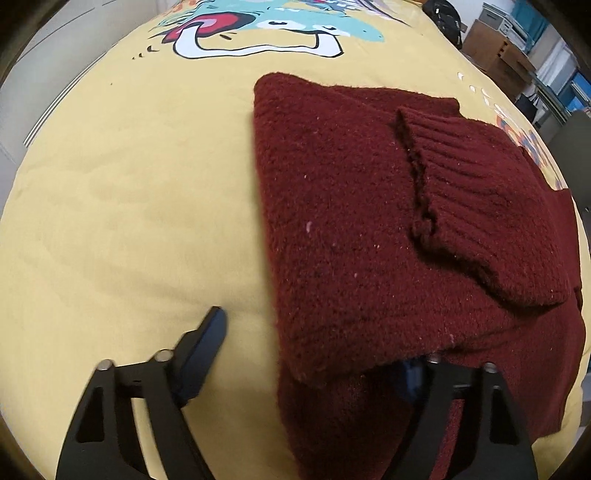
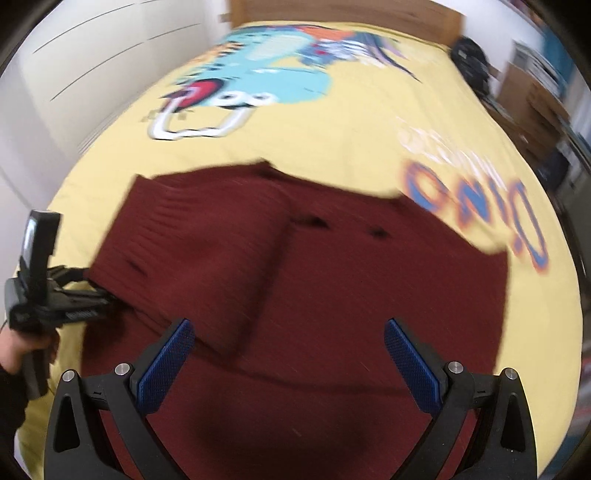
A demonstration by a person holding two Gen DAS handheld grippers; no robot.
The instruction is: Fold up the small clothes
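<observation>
A dark red knit sweater point(image 1: 351, 221) lies partly folded on a yellow bedsheet point(image 1: 129, 203), a ribbed sleeve cuff point(image 1: 480, 206) laid across its top. My left gripper point(image 1: 317, 354) is open at the sweater's near left edge; its right finger is hidden under a fold of the knit, its left finger point(image 1: 207, 339) rests on the sheet. In the right wrist view the sweater point(image 2: 332, 277) fills the middle, blurred. My right gripper point(image 2: 288, 354) is open and empty above it. The left gripper point(image 2: 55, 302) shows at the sweater's left edge.
The sheet carries a cartoon dinosaur print point(image 1: 266, 26) and orange lettering point(image 2: 476, 206). A black bag point(image 1: 447, 18) lies at the far right of the bed. Cardboard boxes point(image 1: 498, 51) and blue bins stand beyond the right side. A white wall point(image 2: 74, 74) runs along the left.
</observation>
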